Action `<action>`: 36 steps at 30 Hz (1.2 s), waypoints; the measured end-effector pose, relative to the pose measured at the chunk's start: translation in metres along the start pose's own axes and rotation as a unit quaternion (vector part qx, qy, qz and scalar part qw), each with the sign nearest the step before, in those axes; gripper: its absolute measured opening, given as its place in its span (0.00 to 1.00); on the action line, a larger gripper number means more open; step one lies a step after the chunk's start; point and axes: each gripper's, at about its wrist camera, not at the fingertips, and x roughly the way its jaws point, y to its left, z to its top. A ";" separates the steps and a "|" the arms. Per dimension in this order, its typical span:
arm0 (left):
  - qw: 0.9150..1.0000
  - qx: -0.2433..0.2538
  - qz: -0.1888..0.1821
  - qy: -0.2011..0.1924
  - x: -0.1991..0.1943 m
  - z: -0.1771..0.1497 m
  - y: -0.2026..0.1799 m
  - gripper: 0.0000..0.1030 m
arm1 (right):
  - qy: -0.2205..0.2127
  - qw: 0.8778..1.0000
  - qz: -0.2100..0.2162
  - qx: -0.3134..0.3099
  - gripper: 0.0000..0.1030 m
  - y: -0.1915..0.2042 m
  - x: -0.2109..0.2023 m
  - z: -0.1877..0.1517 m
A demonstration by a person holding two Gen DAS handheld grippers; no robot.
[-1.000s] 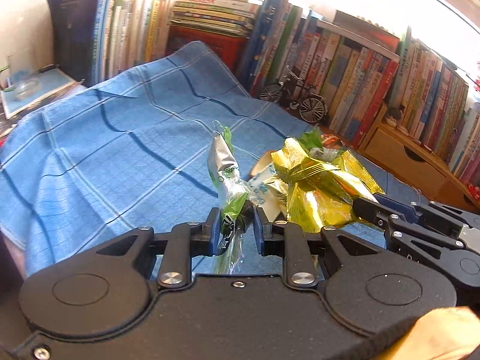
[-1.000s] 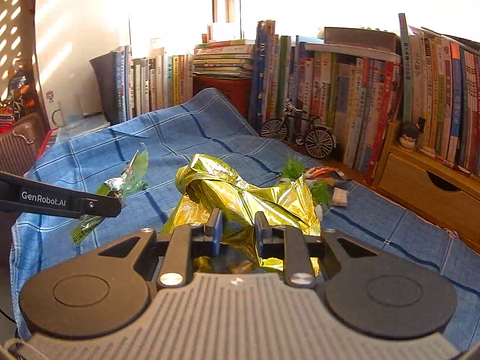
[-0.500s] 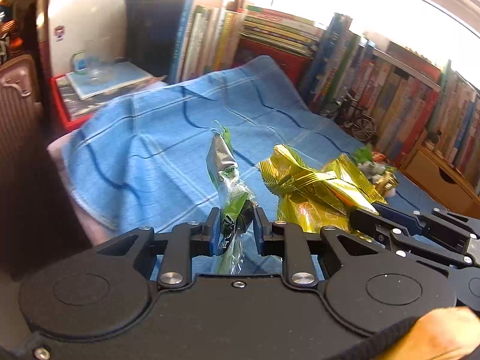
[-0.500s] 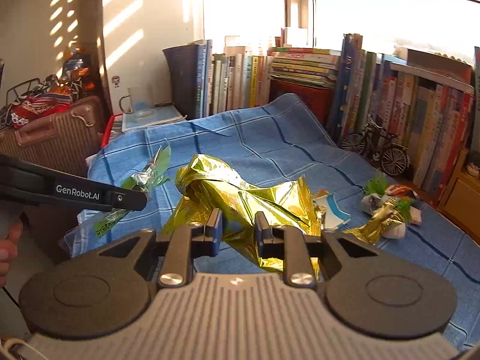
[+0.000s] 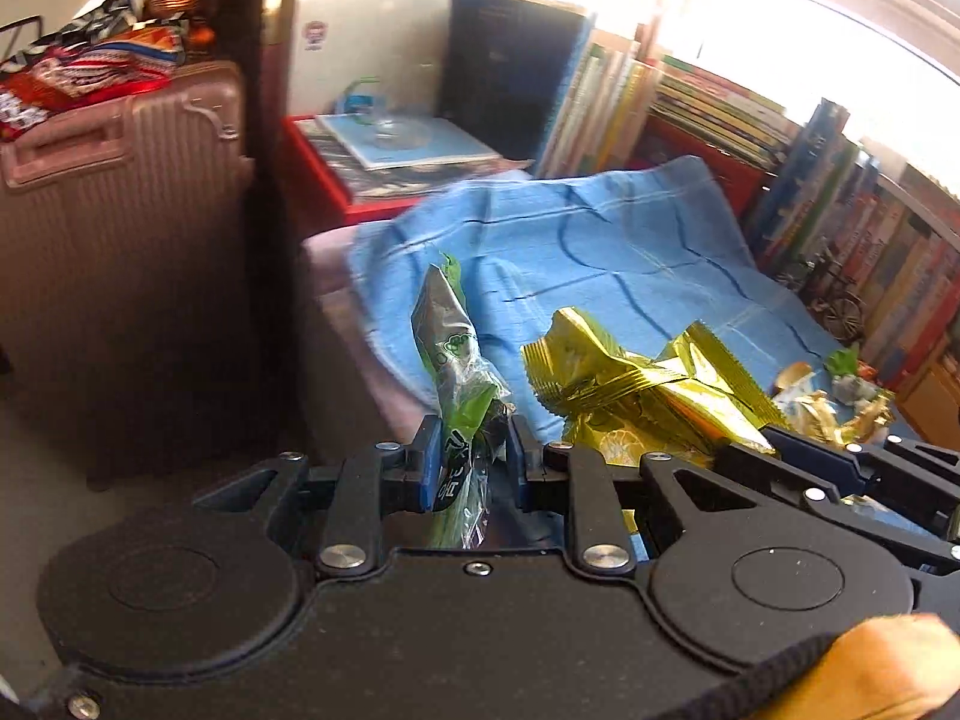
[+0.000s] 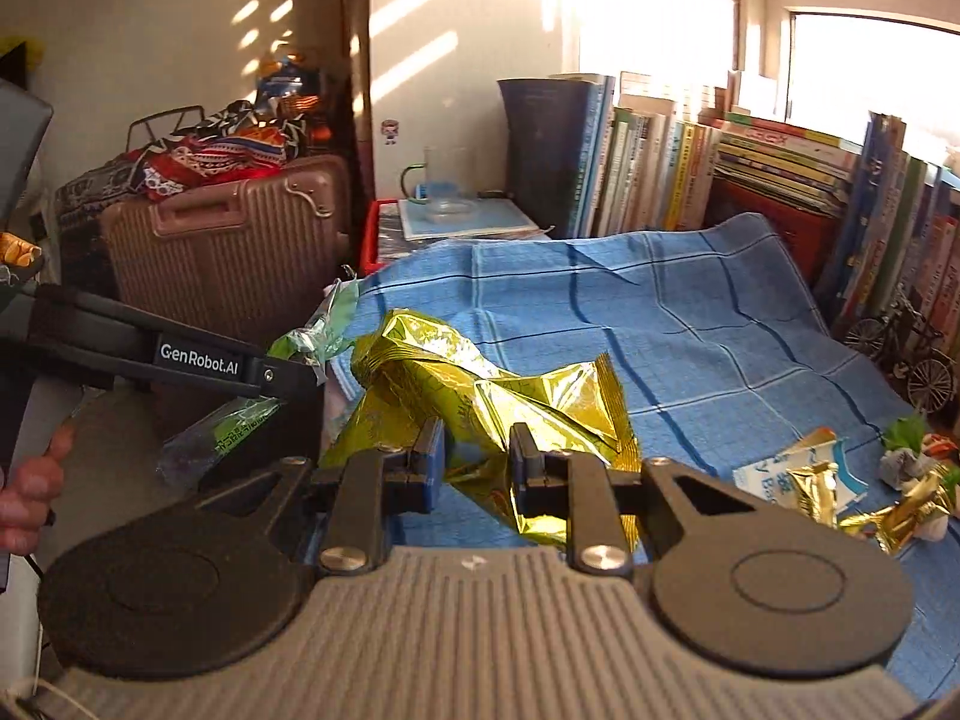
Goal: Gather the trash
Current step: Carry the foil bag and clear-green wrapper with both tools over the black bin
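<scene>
My left gripper [image 5: 469, 461] is shut on a green and silver wrapper [image 5: 451, 354] that sticks up between its fingers. From the right wrist view the same wrapper [image 6: 324, 333] hangs out of the left gripper [image 6: 294, 381] beyond the left edge of the blue checked cloth [image 6: 690, 330]. A crumpled gold foil bag [image 6: 480, 396] is clamped in my right gripper [image 6: 477, 462], held above the cloth. In the left wrist view that gold bag [image 5: 636, 378] sits to the right, with the right gripper's fingers [image 5: 798, 462] on it. More trash [image 6: 840, 486] lies on the cloth at the right.
A pink suitcase [image 6: 234, 252] with bright fabric piled on top stands left of the table. A red tray [image 6: 384, 234] carries papers and a glass mug. Books [image 6: 720, 168] line the back; a toy bicycle [image 6: 912, 354] stands at the right. A hand [image 6: 30, 480] grips the left tool.
Both grippers have swung left and drawn back with their wrappers, from over the middle of the cloth to its left edge. The suitcase and floor have come into view. Both grips are unchanged.
</scene>
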 end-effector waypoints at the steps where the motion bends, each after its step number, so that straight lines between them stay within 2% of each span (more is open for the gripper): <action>1: 1.000 -0.009 0.005 0.000 -0.001 -0.002 0.007 0.20 | 0.000 1.000 0.007 -0.005 0.26 0.006 0.002 0.002; 8: 0.998 -0.048 0.043 0.007 -0.016 -0.019 0.053 0.20 | -0.003 0.998 0.053 -0.028 0.26 0.039 0.014 0.009; 14: 0.995 -0.064 0.069 0.032 -0.023 -0.044 0.075 0.20 | 0.000 0.996 0.081 -0.031 0.27 0.060 0.023 0.011; 22: 0.994 -0.040 0.068 0.082 -0.025 -0.076 0.084 0.20 | 0.011 0.995 0.098 -0.033 0.27 0.075 0.029 0.007; 29: 0.992 -0.041 0.073 0.098 -0.024 -0.086 0.084 0.20 | 0.022 0.993 0.112 -0.042 0.27 0.086 0.034 0.002; 36: 0.990 -0.053 0.077 0.103 -0.016 -0.081 0.087 0.21 | 0.020 0.990 0.130 -0.050 0.27 0.097 0.036 0.007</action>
